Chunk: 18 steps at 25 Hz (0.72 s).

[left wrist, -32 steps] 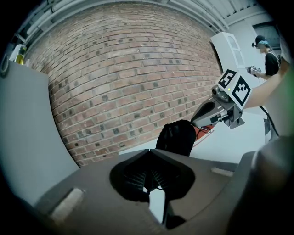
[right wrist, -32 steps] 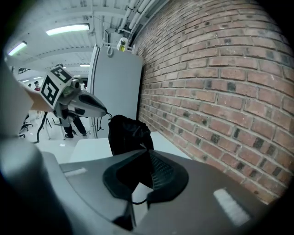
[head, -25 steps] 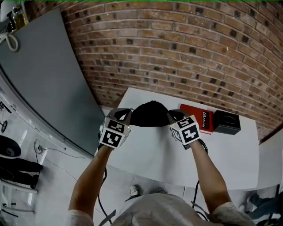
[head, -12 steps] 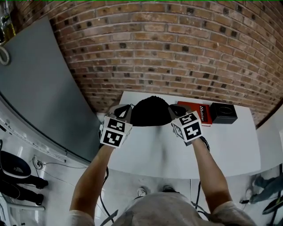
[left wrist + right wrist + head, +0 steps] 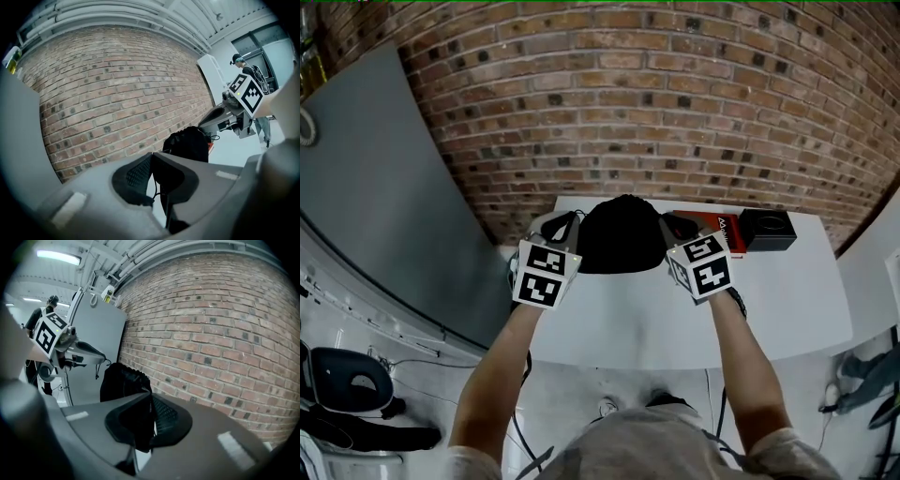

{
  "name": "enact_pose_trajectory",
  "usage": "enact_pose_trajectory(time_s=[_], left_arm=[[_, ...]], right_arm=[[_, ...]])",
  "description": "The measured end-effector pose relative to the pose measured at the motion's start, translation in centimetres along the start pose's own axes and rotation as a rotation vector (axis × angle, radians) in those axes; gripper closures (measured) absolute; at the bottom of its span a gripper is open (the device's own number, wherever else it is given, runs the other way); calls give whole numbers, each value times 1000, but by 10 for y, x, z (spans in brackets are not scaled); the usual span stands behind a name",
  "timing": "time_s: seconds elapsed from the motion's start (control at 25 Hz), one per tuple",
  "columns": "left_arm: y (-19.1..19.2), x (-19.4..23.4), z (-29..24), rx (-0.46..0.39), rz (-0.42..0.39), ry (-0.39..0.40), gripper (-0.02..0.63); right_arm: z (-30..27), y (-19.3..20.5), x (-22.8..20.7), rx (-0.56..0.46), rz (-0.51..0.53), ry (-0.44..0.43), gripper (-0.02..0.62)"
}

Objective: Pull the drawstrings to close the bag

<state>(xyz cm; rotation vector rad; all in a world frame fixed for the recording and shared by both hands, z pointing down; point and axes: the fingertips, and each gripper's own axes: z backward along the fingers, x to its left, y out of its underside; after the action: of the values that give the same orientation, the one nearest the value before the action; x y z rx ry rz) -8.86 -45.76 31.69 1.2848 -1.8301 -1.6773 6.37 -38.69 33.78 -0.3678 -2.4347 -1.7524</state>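
A black drawstring bag point(image 5: 621, 234) hangs between my two grippers, above the white table point(image 5: 787, 291). My left gripper point(image 5: 570, 223) is at the bag's left side and my right gripper point(image 5: 668, 224) at its right, both level with its top. In the left gripper view the jaws point(image 5: 151, 161) are shut on a thin black drawstring point(image 5: 157, 196) that leads to the bag point(image 5: 187, 144). The right gripper view shows its jaws point(image 5: 150, 401) shut on dark cord, with the bag's point(image 5: 123, 383) top gathered into pleats just beyond. Each gripper sees the other across the bag.
A red box point(image 5: 719, 228) and a black box point(image 5: 769, 228) lie on the table's far right, against the brick wall point(image 5: 675, 112). A grey panel point(image 5: 384, 187) stands at the left. A person point(image 5: 240, 60) stands in the background.
Both grippers have risen together with the bag strung between them. The bag now hangs higher over the table and looks larger in the head view.
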Motion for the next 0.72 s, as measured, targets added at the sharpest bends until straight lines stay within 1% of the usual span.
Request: enact_pose_trajectory(time_s=[0.28, 0.48, 0.72], left_arm=[[-8, 3, 5, -36, 12, -2, 597], [-15, 5, 9, -59, 9, -9, 597], [-19, 10, 9, -77, 14, -23, 597]], right_arm=[[12, -6, 1, -18, -2, 35, 584], [19, -13, -1, -46, -34, 61, 584], [23, -19, -7, -69, -45, 99, 584]])
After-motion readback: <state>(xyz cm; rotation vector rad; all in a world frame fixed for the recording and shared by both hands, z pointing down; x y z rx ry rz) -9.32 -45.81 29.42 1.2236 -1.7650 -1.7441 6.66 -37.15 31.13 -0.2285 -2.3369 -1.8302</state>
